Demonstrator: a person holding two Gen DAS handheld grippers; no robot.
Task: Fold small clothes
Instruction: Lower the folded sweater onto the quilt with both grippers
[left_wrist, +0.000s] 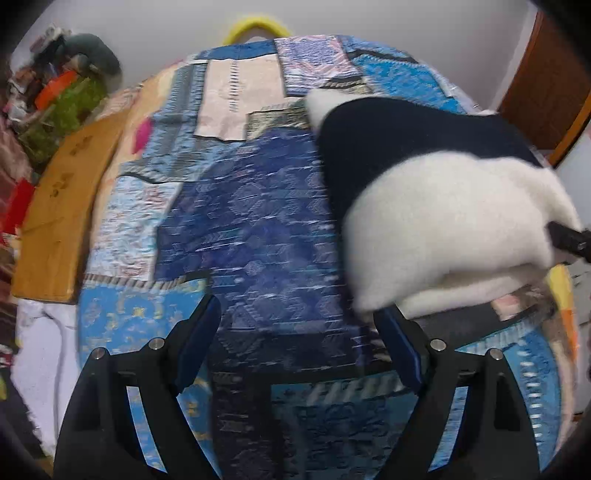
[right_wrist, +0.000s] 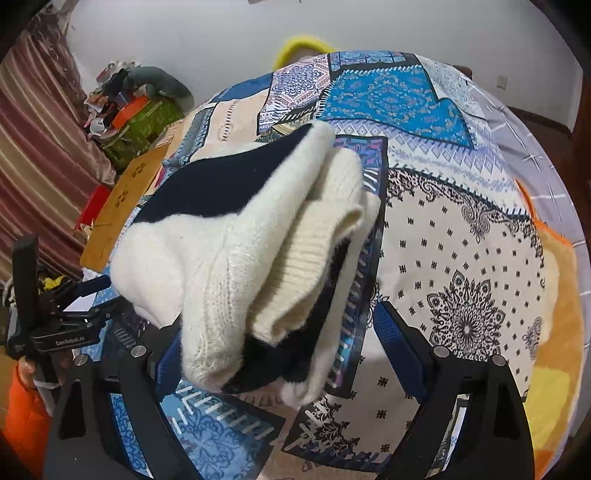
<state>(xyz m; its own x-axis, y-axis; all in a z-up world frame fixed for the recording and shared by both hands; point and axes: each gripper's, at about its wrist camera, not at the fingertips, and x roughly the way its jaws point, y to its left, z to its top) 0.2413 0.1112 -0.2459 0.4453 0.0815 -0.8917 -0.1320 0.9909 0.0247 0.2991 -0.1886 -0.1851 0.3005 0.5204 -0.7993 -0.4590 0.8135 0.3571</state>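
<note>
A folded cream and navy knit sweater (right_wrist: 221, 240) lies on the patchwork bedspread (right_wrist: 443, 240). In the right wrist view its thick folded end fills the space between the fingers of my right gripper (right_wrist: 277, 325), which stands open. The left pad is right beside the knit and the right pad is clear of it. In the left wrist view the sweater (left_wrist: 443, 206) lies to the right on the bedspread (left_wrist: 258, 221). My left gripper (left_wrist: 297, 310) is open over bare cloth, its right finger close to the sweater's near corner. The left gripper (right_wrist: 62, 314) shows at the left edge.
A wooden board (left_wrist: 62, 206) lies along the bed's left side, with a pile of clutter (left_wrist: 62, 99) behind it. A yellow hoop (left_wrist: 255, 24) pokes up at the far edge. An orange blanket (right_wrist: 561, 295) lies at the right, a striped curtain (right_wrist: 37, 147) hangs at the left.
</note>
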